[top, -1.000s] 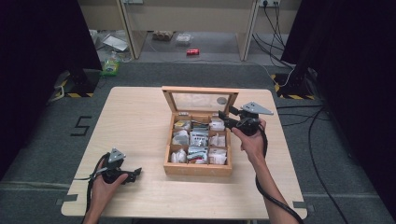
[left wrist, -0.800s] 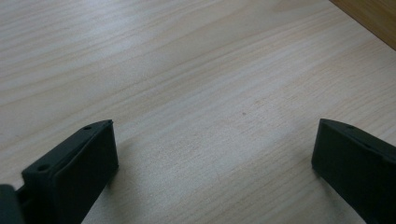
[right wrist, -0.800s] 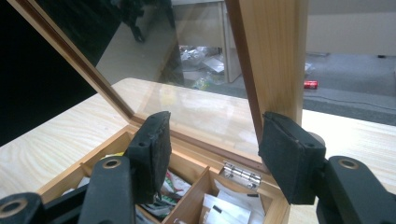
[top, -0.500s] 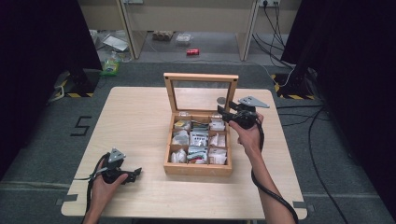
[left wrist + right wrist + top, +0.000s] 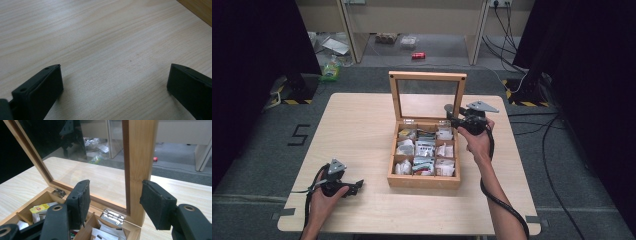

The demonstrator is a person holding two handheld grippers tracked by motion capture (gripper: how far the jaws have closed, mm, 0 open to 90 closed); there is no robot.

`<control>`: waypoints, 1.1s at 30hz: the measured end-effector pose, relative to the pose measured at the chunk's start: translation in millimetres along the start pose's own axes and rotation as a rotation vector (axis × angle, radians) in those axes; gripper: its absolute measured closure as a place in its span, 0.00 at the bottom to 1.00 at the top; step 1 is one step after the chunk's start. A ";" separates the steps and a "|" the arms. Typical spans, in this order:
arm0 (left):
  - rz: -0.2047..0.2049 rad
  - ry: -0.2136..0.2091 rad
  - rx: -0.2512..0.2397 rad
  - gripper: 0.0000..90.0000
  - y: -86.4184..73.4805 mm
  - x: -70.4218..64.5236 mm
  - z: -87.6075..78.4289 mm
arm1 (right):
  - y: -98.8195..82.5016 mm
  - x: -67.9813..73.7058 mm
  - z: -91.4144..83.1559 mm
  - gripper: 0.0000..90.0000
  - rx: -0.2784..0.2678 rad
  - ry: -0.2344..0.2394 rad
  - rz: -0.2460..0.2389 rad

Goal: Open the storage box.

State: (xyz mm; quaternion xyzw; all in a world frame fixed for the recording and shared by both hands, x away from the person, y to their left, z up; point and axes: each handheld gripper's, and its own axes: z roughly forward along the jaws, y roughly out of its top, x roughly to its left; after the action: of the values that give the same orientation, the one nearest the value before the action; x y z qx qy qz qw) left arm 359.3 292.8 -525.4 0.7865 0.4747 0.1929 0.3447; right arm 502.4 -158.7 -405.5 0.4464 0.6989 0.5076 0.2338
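Observation:
A wooden box [image 5: 424,181] with several compartments of tea bags [image 5: 426,149] stands mid-table. Its glass-paned lid [image 5: 427,76] stands upright. My right gripper [image 5: 451,114] is at the lid's right edge. In the right gripper view the jaws of my right gripper [image 5: 116,192] straddle the lid's right frame post [image 5: 136,157], open, with a gap on the glass side. A metal hinge [image 5: 112,216] sits below it. My left gripper [image 5: 357,186] rests at the table's front left. In the left gripper view my left gripper [image 5: 115,68] is wide open over bare wood, with nothing between its jaws.
The light wooden table [image 5: 362,130] has free surface left of the box. Cables [image 5: 557,165] trail on the floor to the right. Past the far edge stand shelf legs, a red can [image 5: 418,55] and some litter. Dark curtains flank both sides.
The lid has swung up from a backward-tilted half-open position to fully upright, with the right gripper rising a little alongside its right edge. The left gripper has stayed put.

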 end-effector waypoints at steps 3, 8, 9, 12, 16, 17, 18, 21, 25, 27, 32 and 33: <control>0.000 0.000 0.000 0.00 0.0 0.0 0.0 | 0.1 0.7 1.8 0.45 0.008 -0.003 -0.005; 0.000 0.001 0.000 0.00 0.0 -0.1 0.0 | 0.8 2.6 3.9 0.45 0.017 -0.005 -0.010; 0.000 0.001 0.000 0.00 0.0 -0.1 0.0 | 0.9 2.8 4.2 0.45 0.018 -0.007 -0.019; 0.000 0.001 0.000 0.00 0.0 -0.1 0.0 | 0.5 4.0 4.4 0.45 0.015 -0.006 -0.014; 0.000 0.001 0.000 0.00 0.0 -0.1 -0.1 | -2.2 5.0 3.2 0.45 0.019 0.000 -0.014; 0.000 0.001 0.000 0.00 0.0 -0.1 -0.1 | -3.1 5.3 2.7 0.46 0.024 -0.002 -0.008; 0.000 0.001 0.000 0.00 -0.1 -0.1 0.0 | -3.8 5.4 2.1 0.46 0.033 -0.005 -0.006; 0.000 0.001 0.000 0.00 0.0 -0.1 -0.1 | -4.7 5.5 0.0 0.46 0.042 -0.009 -0.001; 0.000 0.001 0.000 0.00 0.0 -0.1 -0.1 | -4.5 7.5 -4.6 0.46 0.044 -0.001 -0.001; 0.000 0.001 0.000 0.00 0.0 -0.1 -0.1 | -4.8 9.9 -7.7 0.46 0.047 0.006 -0.007; 0.000 0.001 0.000 0.00 -0.1 -0.1 0.0 | -6.8 15.1 -14.5 0.46 0.061 0.020 -0.009; 0.000 0.001 0.000 0.00 -0.1 -0.1 -0.1 | -7.6 16.0 -15.8 0.46 0.061 0.028 -0.003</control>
State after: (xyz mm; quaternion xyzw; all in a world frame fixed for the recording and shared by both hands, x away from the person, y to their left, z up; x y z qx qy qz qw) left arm 359.1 292.7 -525.4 0.7865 0.4749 0.1932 0.3443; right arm 479.2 -153.4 -404.5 0.4450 0.7179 0.4920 0.2110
